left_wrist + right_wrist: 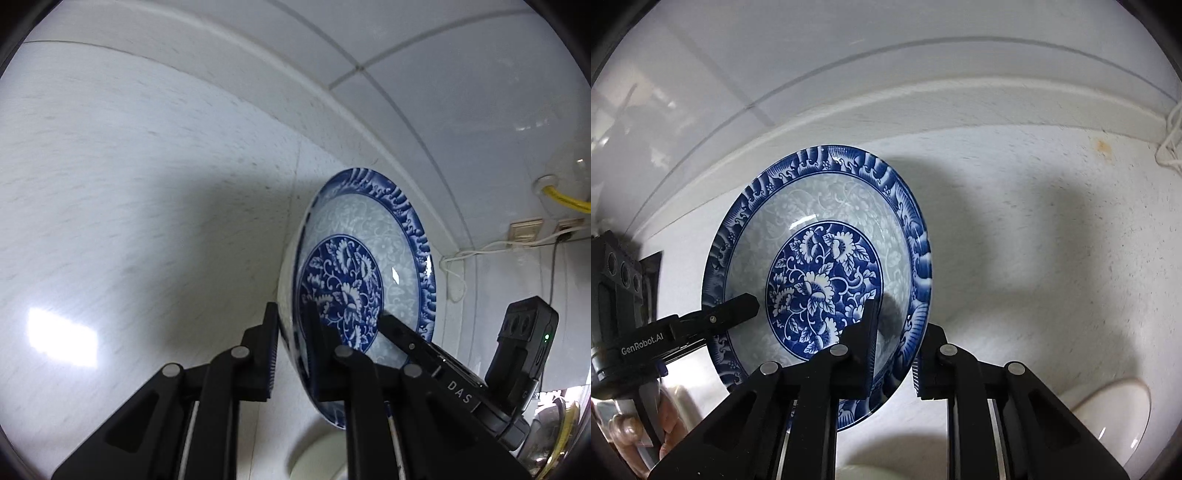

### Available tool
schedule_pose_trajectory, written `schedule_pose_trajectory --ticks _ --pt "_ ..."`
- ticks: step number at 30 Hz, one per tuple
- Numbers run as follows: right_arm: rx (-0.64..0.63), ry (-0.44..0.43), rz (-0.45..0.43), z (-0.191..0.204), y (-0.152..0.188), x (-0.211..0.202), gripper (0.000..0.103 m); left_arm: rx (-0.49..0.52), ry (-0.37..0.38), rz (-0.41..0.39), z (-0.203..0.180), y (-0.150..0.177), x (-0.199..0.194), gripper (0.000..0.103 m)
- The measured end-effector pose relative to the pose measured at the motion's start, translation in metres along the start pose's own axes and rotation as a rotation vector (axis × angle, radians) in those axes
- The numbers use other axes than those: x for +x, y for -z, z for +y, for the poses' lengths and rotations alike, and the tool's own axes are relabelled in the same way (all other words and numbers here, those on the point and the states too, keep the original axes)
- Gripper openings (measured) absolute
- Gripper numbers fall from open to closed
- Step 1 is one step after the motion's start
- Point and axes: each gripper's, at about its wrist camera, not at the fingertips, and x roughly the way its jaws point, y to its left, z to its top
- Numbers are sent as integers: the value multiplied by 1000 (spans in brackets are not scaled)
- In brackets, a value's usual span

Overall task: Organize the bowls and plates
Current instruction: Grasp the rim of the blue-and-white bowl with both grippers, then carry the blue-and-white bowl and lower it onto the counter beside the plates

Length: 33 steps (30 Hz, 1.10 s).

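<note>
Blue-and-white porcelain is up in the air: the floral bowl point(820, 273) is tipped on edge above the white countertop point(1052, 229), the left gripper point(291, 332) pinching its rim at the bowl's 9 o'clock and the right gripper point(897, 347) clamped across the rim near 5 o'clock. Both jaws grip only a thin glazed lip. If either hand twists or eases off unevenly, the bowl could slip, or knock the white dish point(1115, 421) lying at 4 o'clock below.

Plate point(827, 280): blue floral centre, pale scrolled band, blue wave rim;
Claws point(291, 350): black;
Surface point(129, 177): speckled white
</note>
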Motion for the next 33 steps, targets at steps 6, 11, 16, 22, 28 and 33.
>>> schedule_pose_trajectory --ticks 6,11,16,22,28,33 --pt "-55 -59 -73 50 37 -55 14 52 20 -51 9 27 -87 13" --pt "-78 -87 -93 92 80 -77 15 115 30 -38 35 50 -151 13" --pt "-50 -112 -39 121 124 -48 14 109 8 -10 75 73 -168 14" --pt "46 -124 -8 124 151 -11 14 95 -18 44 118 77 -144 14" --pt "82 -102 3 136 147 8 14 81 -31 77 139 68 -124 13" --pt "84 -90 5 145 133 15 14 54 -38 94 149 59 -107 12"
